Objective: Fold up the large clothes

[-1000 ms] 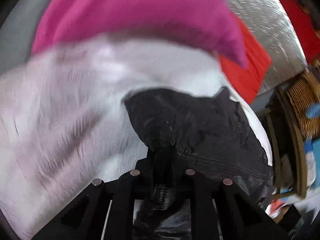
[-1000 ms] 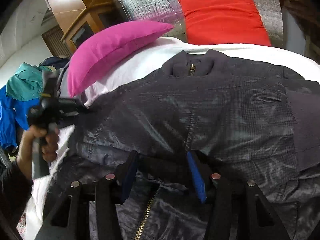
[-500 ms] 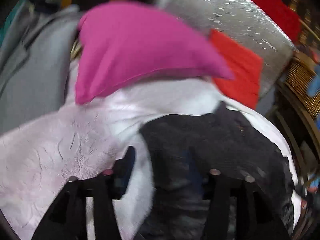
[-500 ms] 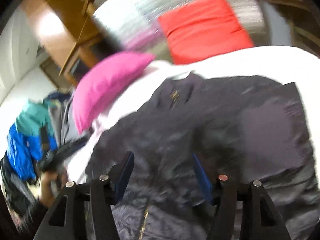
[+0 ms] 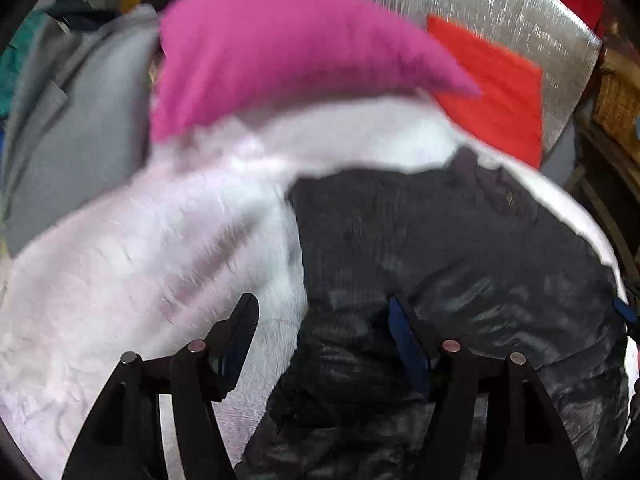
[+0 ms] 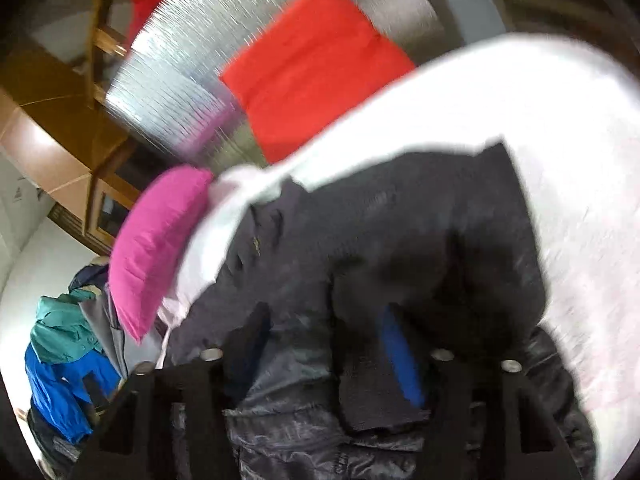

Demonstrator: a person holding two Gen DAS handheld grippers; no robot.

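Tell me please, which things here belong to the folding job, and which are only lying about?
For the job: dark jacket, left gripper, right gripper.

Lying about: pink pillow, red cushion, blue and teal jacket, grey garment.

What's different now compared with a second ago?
Both grippers let go: the left gripper and right gripper, shut on the dark shiny jacket a second ago, now have open jaws and sit farther back. The jacket stays spread on the white bedsheet; the pink pillow is unmoved.
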